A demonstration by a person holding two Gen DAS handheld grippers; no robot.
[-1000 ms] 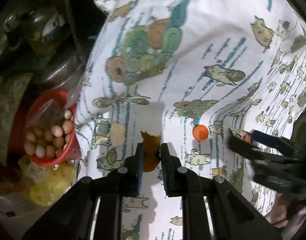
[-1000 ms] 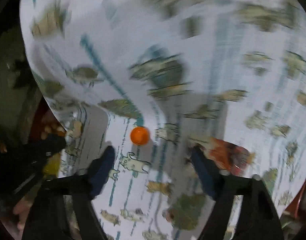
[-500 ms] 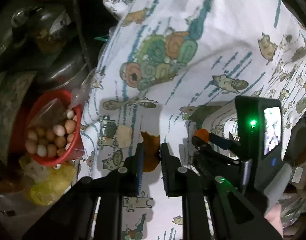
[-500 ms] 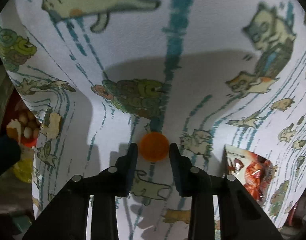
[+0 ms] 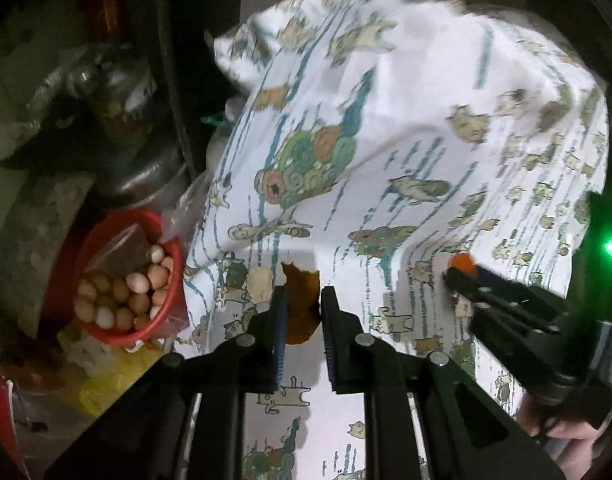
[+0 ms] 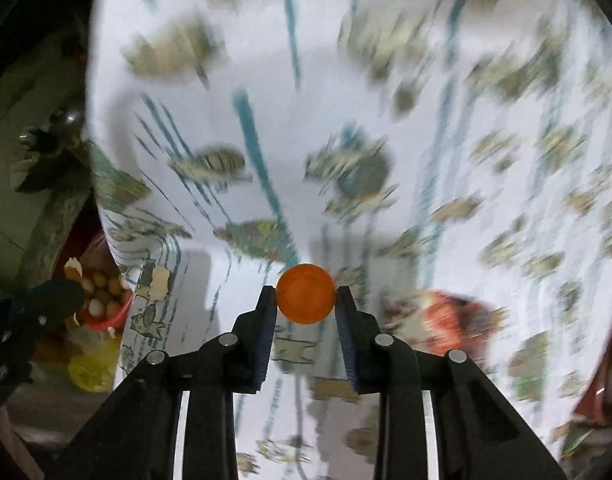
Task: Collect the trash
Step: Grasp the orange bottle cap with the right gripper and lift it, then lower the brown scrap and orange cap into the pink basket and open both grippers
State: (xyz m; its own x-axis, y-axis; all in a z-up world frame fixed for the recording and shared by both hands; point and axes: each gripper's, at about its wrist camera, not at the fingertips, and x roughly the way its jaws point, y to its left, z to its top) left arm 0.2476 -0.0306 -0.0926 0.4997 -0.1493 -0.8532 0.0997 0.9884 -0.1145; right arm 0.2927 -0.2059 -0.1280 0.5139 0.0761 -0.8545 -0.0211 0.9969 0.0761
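While the right gripper (image 6: 306, 300) pinches one orange cap (image 6: 305, 293) at lower centre, the left gripper (image 5: 302, 308) clamps one brown scrap (image 5: 301, 300) on the printed cloth (image 5: 406, 120). One red basket (image 5: 168, 320) holds eggs; right view's wrapper (image 6: 450, 320) blurs.

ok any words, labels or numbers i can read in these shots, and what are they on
None can be read.
Red snack wrapper: has print, but motion blur smears it.
Patterned cloth: only cartoon cats and teal streaks, no lettering.
Orange cap in the right gripper: plain, no marking visible.
Red bowl of eggs: no label visible.
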